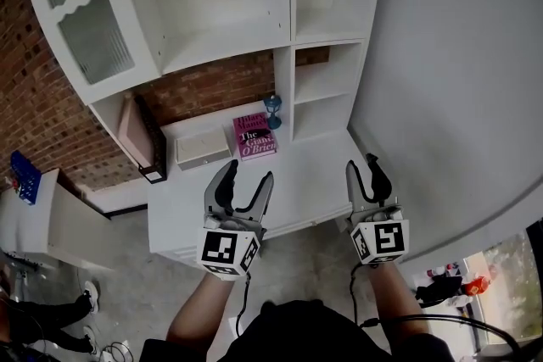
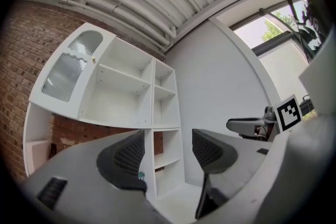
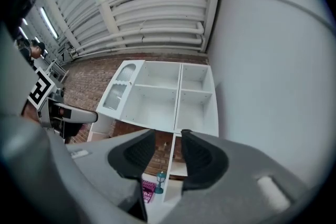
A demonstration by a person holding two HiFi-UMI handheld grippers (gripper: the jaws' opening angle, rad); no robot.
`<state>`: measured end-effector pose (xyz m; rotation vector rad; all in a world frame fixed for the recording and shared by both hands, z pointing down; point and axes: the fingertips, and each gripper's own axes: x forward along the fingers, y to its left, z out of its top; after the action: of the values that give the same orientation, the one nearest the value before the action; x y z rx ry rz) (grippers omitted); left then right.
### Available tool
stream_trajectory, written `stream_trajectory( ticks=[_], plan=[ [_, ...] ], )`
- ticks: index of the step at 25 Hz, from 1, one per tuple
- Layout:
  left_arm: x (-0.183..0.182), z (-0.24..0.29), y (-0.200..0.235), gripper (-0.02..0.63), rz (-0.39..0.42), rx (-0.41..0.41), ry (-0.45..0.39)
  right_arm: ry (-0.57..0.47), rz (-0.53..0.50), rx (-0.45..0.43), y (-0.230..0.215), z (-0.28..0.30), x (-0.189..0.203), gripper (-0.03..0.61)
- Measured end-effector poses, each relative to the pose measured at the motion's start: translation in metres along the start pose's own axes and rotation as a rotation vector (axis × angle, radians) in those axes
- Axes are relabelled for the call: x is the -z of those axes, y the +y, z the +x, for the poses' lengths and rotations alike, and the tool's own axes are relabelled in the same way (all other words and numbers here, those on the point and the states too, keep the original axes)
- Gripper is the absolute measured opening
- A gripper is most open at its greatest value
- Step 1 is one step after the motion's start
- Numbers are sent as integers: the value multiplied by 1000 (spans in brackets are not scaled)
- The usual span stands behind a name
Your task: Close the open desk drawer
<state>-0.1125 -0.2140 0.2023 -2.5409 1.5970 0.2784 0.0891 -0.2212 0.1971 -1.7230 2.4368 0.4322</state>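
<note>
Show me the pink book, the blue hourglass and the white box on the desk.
pink book (image 1: 254, 136), head view, middle of its cover.
blue hourglass (image 1: 272, 111), head view, its waist.
white box (image 1: 203, 148), head view, its top face.

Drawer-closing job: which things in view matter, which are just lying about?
Job: white desk; left gripper and right gripper, both open, empty. Drawer itself not clearly shown.
Lying about: pink book, blue hourglass, white rectangular box, all on the desktop.
</note>
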Motion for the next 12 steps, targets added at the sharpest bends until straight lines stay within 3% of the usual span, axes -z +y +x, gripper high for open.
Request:
stream_trajectory(
  ticks=[12],
  plan=[
    [1, 5, -5, 279, 18, 26, 2, -25, -15, -1, 0, -1, -13, 158]
  ],
)
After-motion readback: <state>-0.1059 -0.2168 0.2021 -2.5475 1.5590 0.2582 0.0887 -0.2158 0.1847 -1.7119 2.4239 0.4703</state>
